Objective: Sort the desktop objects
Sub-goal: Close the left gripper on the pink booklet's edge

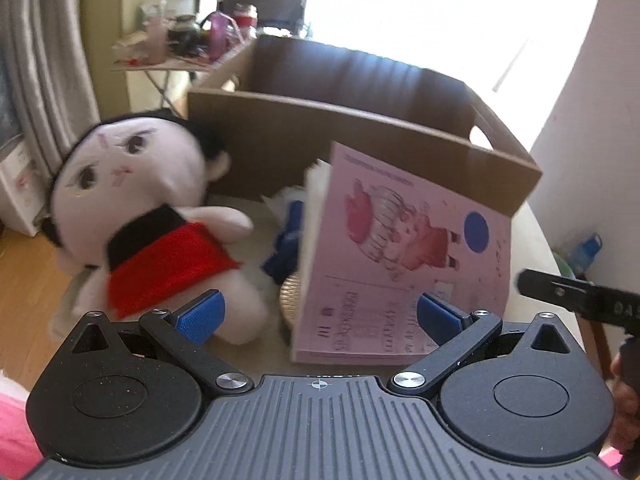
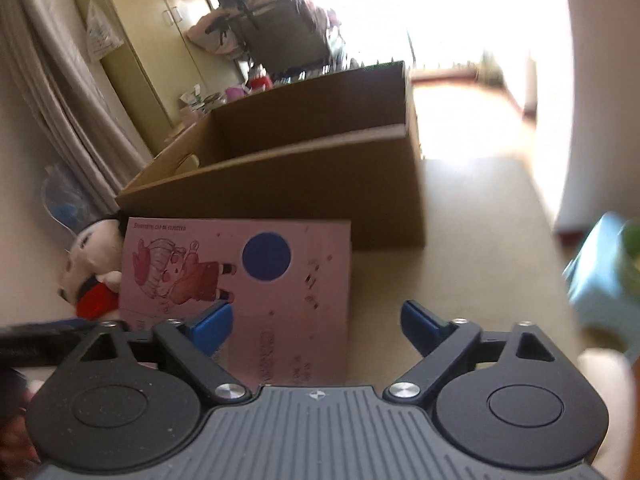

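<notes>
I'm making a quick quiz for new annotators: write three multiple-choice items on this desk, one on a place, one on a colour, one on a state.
1. Where is the plush doll relative to the pink booklet?
A. on its left B. on its right C. on top of it

2. What colour is the round dot on the booklet?
A. green B. blue C. yellow

3. How does the cardboard box stand?
A. taped shut B. flattened C. open at the top

Answers: 1 A, both wrist views show the doll left of the booklet. 2 B, the dot is dark blue. 3 C, its inside walls show.
</notes>
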Demonstrator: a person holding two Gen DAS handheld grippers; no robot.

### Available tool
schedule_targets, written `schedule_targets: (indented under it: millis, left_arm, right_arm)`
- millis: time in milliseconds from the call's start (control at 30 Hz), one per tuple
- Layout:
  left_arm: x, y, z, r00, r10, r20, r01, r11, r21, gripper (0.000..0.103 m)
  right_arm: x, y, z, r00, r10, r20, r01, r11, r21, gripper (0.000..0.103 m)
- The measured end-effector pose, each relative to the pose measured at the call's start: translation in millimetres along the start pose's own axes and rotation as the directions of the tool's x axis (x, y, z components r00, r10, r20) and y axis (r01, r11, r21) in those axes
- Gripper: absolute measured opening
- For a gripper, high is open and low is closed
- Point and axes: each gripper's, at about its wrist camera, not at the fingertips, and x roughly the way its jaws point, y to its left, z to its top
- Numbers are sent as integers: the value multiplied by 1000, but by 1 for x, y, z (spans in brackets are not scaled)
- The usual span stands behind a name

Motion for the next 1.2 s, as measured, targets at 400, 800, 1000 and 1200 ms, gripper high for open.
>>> schedule_targets:
  millis: [400,800,1000,1200]
  left_arm:
    - [35,-17,2,992,10,-126,6,992,123,101]
    - [47,-20,1,989,4,-149,14,993,119,101]
    - [50,-13,1,988,4,-157,13,994,107,101]
    - [47,-14,-4,987,6,-159,10,995,97,102]
  right_arm:
    - [39,-13,4,990,83,-115,-72,992,100,67]
    - [48,-27,6,983,111,-147,-86,982,167,61]
    - [54,-23,6,979,138,-150,-109,976,186,62]
    - [51,-22,6,980,134,-148,-106,978,181,62]
